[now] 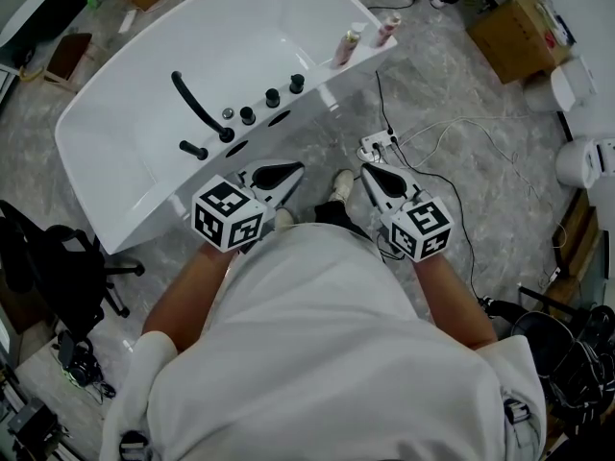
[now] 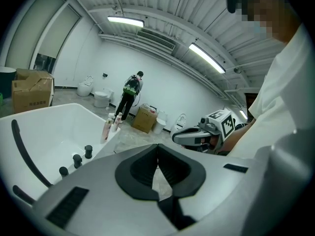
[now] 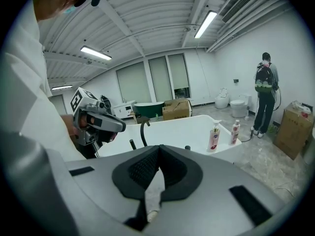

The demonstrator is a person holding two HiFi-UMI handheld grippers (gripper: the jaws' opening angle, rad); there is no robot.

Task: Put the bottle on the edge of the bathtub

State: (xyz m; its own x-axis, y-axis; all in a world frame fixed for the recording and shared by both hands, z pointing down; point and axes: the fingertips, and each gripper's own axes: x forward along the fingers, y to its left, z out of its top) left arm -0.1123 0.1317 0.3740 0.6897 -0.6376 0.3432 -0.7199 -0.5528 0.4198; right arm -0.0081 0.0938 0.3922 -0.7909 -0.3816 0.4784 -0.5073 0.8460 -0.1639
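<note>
Our left tool (image 1: 277, 175) and right tool (image 1: 379, 174) are both pressed together, empty. The two pink-and-white pump bottles (image 1: 348, 46) stand on the far corner rim of the white bathtub (image 1: 332, 77); we judge a reach with shut tools might knock them off.

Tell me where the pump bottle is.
In the right gripper view, the pump bottle stands upright on the corner of the bathtub, right of centre, with a second bottle to its right.

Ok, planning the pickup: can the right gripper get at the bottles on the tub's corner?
Probably, with a forward reach: only open floor and cables lie between the right gripper and the bottles on the bathtub rim. Its jaws are shut, so they must open first.
</note>
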